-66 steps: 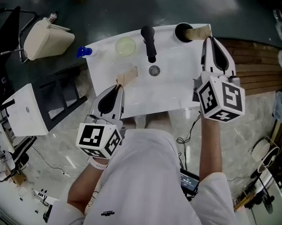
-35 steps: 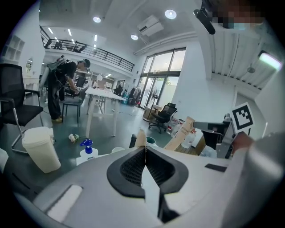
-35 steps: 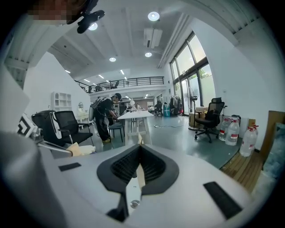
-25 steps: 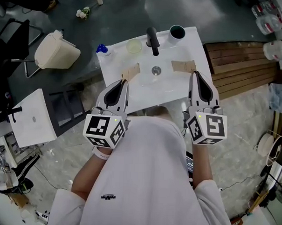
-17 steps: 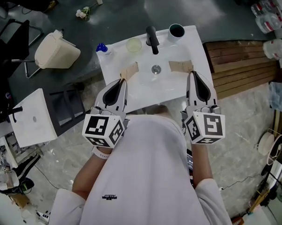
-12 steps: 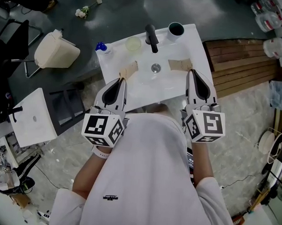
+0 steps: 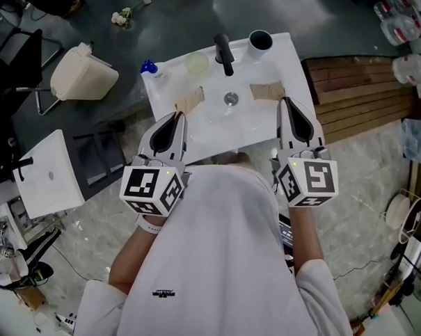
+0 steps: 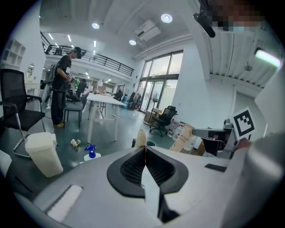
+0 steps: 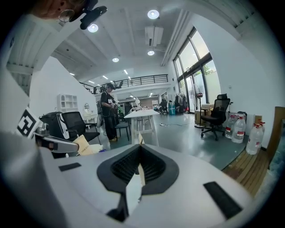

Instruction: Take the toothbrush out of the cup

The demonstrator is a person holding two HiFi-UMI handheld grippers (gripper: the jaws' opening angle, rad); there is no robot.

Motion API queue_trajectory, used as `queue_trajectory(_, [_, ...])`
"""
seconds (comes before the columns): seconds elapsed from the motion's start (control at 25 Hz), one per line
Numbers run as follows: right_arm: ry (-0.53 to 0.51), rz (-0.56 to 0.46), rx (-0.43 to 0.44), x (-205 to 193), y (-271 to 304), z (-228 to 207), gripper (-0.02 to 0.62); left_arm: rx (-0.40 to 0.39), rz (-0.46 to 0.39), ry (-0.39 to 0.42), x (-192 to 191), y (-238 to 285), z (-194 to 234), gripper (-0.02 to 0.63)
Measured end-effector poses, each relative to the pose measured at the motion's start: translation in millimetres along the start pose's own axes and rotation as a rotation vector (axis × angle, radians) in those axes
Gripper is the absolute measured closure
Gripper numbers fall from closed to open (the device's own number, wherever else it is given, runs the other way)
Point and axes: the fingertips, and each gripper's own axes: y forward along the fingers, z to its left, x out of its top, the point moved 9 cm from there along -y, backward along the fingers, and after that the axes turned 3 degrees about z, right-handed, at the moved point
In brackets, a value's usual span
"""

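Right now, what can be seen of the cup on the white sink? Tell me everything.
The cup stands upright on the far right corner of the white sink, just right of the black tap. It is round, with a pale rim and a dark inside; its material can't be told. Nothing sticks out of its mouth in the head view. Only the sink touches it: the left claw and right claw, both shut, are nearer the person and apart from it.

No legible txt; shirt logo [image 7: 161, 317] too small to read.
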Motion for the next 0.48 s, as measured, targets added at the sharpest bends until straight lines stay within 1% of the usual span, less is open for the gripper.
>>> queue_trajectory(0.48, [-0.008,0.009,0.019,0.5,0.6,-2.6,0.589,0.011,0.002,0.001,1.2,1.3,-2.1,0.600])
